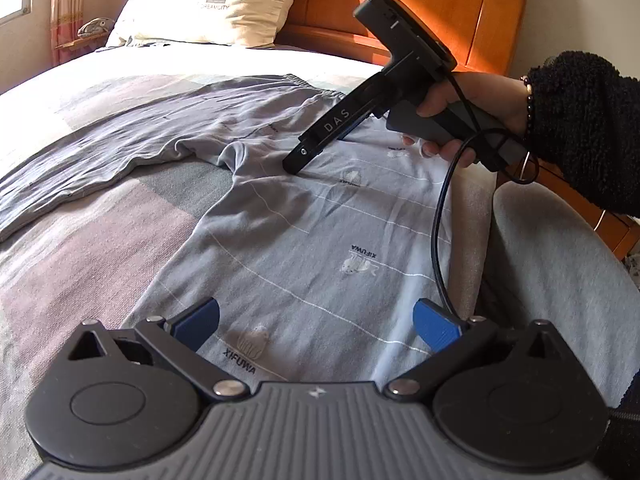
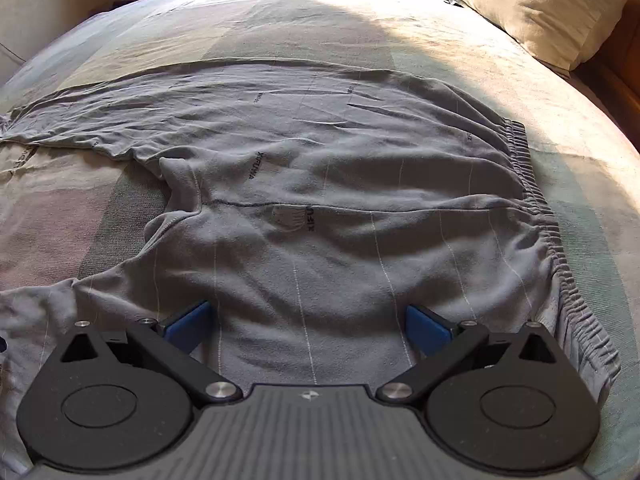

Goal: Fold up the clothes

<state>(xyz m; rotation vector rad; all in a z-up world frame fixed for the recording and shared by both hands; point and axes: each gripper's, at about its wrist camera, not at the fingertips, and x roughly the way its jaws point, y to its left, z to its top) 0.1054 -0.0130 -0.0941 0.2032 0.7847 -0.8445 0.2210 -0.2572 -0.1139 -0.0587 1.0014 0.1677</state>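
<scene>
The pyjama trousers point(image 2: 320, 200) look soft and limp, best pinched at the elastic waistband point(image 2: 536, 200); both the left hand-held gripper point(image 1: 316, 324) and the right hand-held gripper point(image 2: 308, 324) hover with jaws apart.

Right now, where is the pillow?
The pillow lies at the head of the bed: upper left in the left wrist view against the wooden headboard, upper right in the right wrist view, beyond the pants.

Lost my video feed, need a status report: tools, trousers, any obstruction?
Left tool open, right tool open, both empty. Grey trousers spread flat on bed, unfolded. Nothing in the way.
</scene>
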